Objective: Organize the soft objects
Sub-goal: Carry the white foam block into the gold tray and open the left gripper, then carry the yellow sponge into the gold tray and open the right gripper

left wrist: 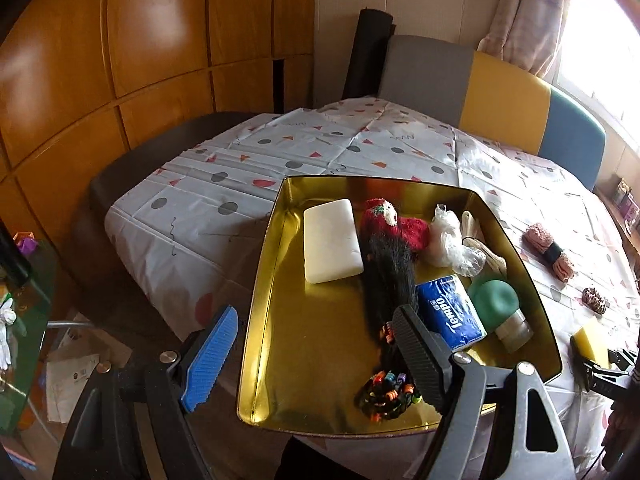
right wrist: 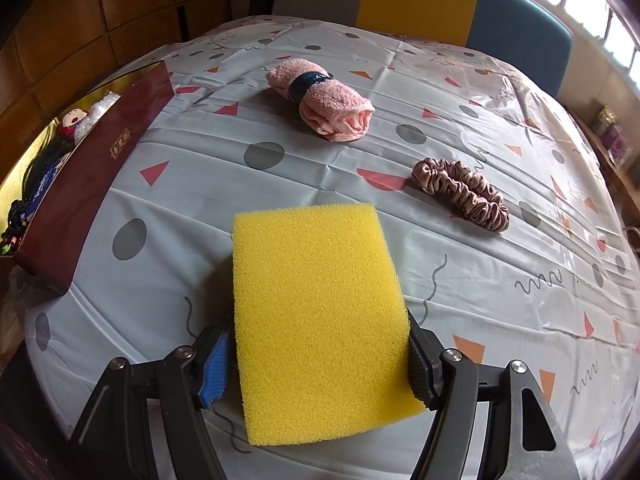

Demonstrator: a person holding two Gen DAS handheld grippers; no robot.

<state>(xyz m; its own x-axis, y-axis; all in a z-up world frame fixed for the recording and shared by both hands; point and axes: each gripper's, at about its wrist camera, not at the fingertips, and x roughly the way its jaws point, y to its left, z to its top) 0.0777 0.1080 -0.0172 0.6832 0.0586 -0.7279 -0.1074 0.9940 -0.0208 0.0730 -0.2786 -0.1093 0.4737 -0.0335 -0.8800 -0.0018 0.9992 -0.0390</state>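
My right gripper [right wrist: 316, 360] is shut on a yellow sponge [right wrist: 316, 320] and holds it over the tablecloth. A rolled pink towel [right wrist: 320, 100] and a pink scrunchie [right wrist: 464, 194] lie further off on the table. The gold tin box [left wrist: 272, 300] holds a white foam block [left wrist: 330, 240], a red knitted doll [left wrist: 392, 220], black braided hair [left wrist: 390, 280], a plastic bag [left wrist: 450, 240], a blue tissue pack [left wrist: 450, 310] and a green-capped bottle [left wrist: 498, 304]. My left gripper [left wrist: 316, 356] is open and empty over the box's near left edge.
The box's dark red outer wall [right wrist: 88, 172] stands left of the sponge. A multicoloured chair back [left wrist: 500, 100] is behind the table. The table's left edge [left wrist: 120, 200] drops to a cluttered floor. The right gripper shows at the left wrist view's right edge [left wrist: 600, 368].
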